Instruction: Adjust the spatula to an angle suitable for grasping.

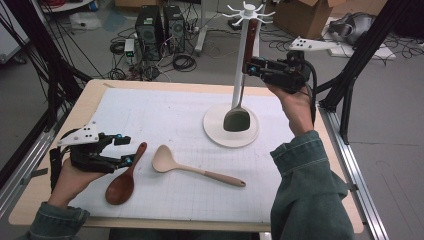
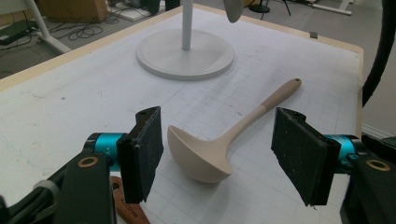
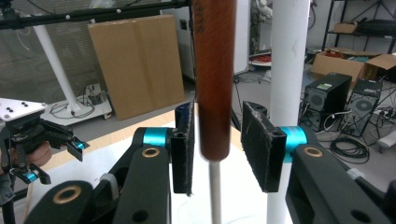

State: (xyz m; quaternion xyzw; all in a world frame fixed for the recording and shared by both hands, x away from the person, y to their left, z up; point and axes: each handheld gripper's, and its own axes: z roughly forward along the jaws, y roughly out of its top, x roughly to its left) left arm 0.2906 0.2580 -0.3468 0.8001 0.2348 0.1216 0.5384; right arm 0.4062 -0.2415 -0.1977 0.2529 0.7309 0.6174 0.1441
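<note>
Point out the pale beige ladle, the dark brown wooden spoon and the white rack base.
Pale beige ladle (image 2: 201, 156): left gripper view, on its bowl.
Dark brown wooden spoon (image 1: 120, 188): high view, on its bowl.
White round rack base (image 1: 215, 131): high view, on its bare left rim.

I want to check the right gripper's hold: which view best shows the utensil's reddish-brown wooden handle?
The right gripper view: the reddish-brown wooden handle stands upright between the right gripper's two pads, a gap showing on each side. The high view shows it small, beside the white rack pole. The left gripper view catches none of the handle.
</note>
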